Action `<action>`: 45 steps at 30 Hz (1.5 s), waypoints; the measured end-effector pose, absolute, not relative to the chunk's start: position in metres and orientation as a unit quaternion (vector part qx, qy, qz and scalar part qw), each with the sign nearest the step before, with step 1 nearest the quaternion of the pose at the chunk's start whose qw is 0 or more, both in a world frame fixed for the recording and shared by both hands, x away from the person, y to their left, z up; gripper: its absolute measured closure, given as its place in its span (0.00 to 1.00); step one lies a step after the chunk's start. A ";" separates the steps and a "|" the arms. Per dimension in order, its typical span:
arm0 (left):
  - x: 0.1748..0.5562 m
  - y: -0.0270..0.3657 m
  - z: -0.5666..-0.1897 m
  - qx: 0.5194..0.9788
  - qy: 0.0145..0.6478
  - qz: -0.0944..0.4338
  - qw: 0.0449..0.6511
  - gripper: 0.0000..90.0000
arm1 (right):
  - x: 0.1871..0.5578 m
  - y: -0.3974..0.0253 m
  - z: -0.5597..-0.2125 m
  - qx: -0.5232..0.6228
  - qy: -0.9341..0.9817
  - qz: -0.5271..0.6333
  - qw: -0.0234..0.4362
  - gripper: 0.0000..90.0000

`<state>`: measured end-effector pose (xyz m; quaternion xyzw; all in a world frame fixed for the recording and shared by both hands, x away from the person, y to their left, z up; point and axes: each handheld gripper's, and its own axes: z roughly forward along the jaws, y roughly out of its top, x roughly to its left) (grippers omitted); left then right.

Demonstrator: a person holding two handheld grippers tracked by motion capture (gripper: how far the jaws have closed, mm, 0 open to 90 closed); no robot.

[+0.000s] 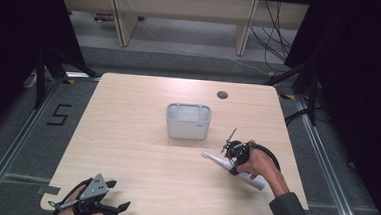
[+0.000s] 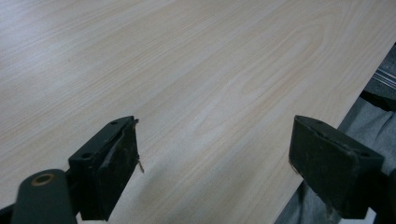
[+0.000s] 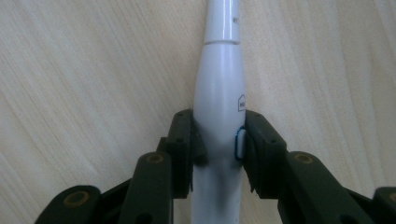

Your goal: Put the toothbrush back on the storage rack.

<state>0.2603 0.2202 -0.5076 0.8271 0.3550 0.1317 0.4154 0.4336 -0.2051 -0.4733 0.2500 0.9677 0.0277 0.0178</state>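
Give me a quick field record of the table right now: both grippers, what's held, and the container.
right gripper: shut on the white electric toothbrush, jaws on either side of its handle
toothbrush pose: lying on the table, head toward the bin
bin: grey-white, upright, mid-table, apart from the toothbrush; contents cannot be told
left gripper: open, holding nothing, at the table's near edge

Lighting: even, overhead, bright on pale wood-grain bench (image 1: 141, 149) | surroundings: dark | shadows: soft, short | glare: mild on glossy white toothbrush handle (image 3: 219, 93) | focus: gripper views slightly soft.
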 end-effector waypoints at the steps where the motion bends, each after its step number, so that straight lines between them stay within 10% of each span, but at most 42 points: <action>1: 0.260 0.220 -0.508 0.825 0.356 0.131 0.419 0.17 | 0.434 -0.204 -0.473 0.247 0.969 0.031 0.009 0.74; 45: 0.261 0.220 -0.509 0.825 0.357 0.129 0.419 0.17 | 0.409 -0.245 -0.396 0.295 0.902 0.293 0.115 0.74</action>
